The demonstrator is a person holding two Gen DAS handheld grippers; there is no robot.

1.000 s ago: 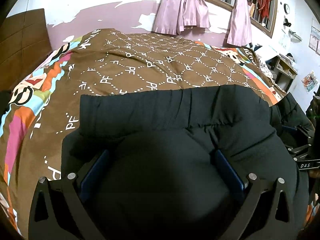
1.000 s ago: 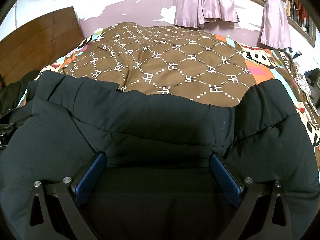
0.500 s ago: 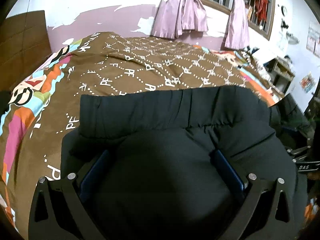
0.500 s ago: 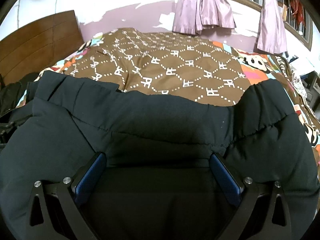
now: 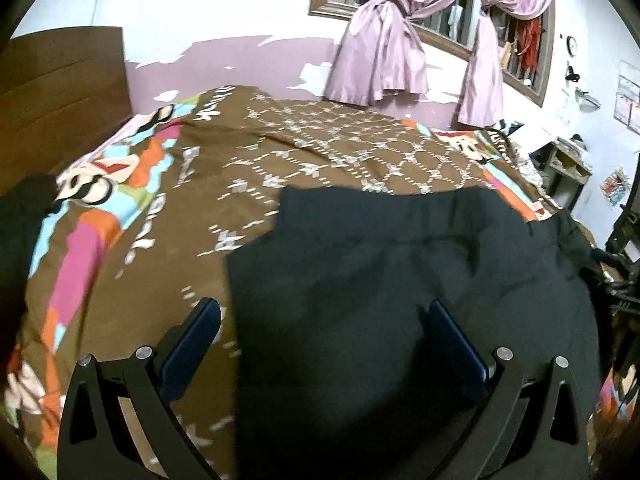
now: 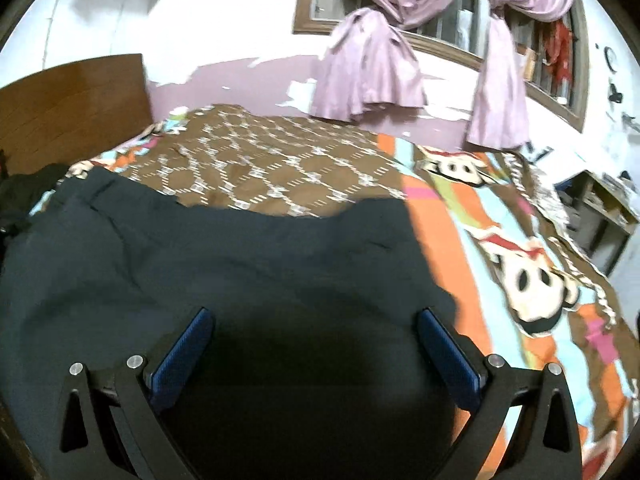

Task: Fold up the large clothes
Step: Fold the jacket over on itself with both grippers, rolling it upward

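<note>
Now both tools have swung outward since 0.5 s ago: left gripper (image 5: pixel 320 334) sat centred over the black garment (image 5: pixel 420 280), now straddles its left edge; right gripper (image 6: pixel 316 340) has shifted toward its right edge. Both sets of tongs spread wide, holding nothing. Judgement: 1 fold released, repositioning for next. Garment lies on the patterned bedspread (image 5: pixel 320 152), puffy, dark, elastic hem band at far side, roughly rectangular

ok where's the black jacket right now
The black jacket lies spread on the brown patterned bedspread at the bed's near edge, under both open grippers, below the pink-curtained window.
</note>
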